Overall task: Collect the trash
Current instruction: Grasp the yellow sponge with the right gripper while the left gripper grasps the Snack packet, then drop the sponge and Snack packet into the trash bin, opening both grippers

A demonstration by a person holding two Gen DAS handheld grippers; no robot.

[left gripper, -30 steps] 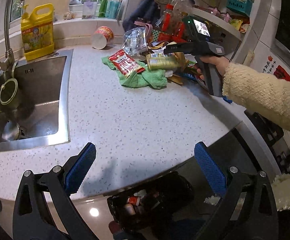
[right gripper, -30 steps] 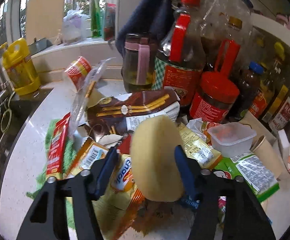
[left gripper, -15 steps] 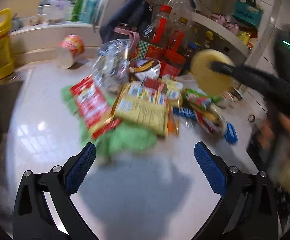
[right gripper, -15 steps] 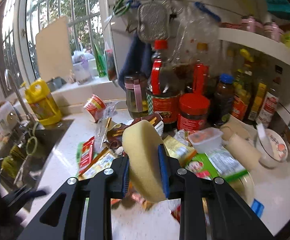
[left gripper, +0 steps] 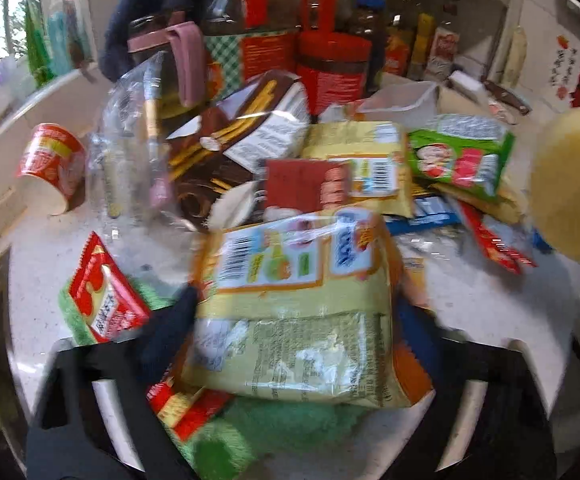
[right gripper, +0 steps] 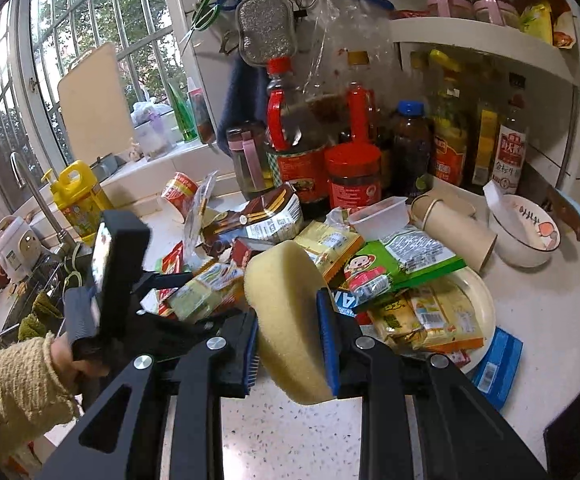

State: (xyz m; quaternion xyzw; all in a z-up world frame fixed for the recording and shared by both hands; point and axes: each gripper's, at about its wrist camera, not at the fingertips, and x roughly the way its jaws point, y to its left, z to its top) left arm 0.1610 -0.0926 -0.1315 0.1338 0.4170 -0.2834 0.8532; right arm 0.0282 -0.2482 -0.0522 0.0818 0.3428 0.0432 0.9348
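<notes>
While looking along both sets of fingers, found a white speckled counter [right gripper: 549, 320] spreading under everything. Noted a heap of snack wrappers [right gripper: 329, 244] piled across its middle, in front of a row of sauce bottles and jars [right gripper: 353, 176] at the back wall. Saw part of that heap spilling onto a pale round plate [right gripper: 485, 300] toward the right side. Made out a green cloth [left gripper: 290, 432] lying flat beneath the near edge of the heap, blurred in the left wrist view.

Found the left gripper [left gripper: 293, 312] low over that cloth, fingers spread wide on either side of a large yellow packet [left gripper: 301, 344] resting on top of the cloth. Could not tell through the blur whether the pads touched the packet's edges.

Saw the right gripper [right gripper: 290, 332] raised above the bare counter just in front of the heap, both blue pads pressed into a yellow sponge [right gripper: 282, 280], squeezing it at the waist and holding it upright, clear of the surface. Spotted a red sachet [left gripper: 102, 296] on the cloth's left corner, and a red paper cup [left gripper: 50, 164] tipped on its side near the window ledge, well apart from both grippers.
</notes>
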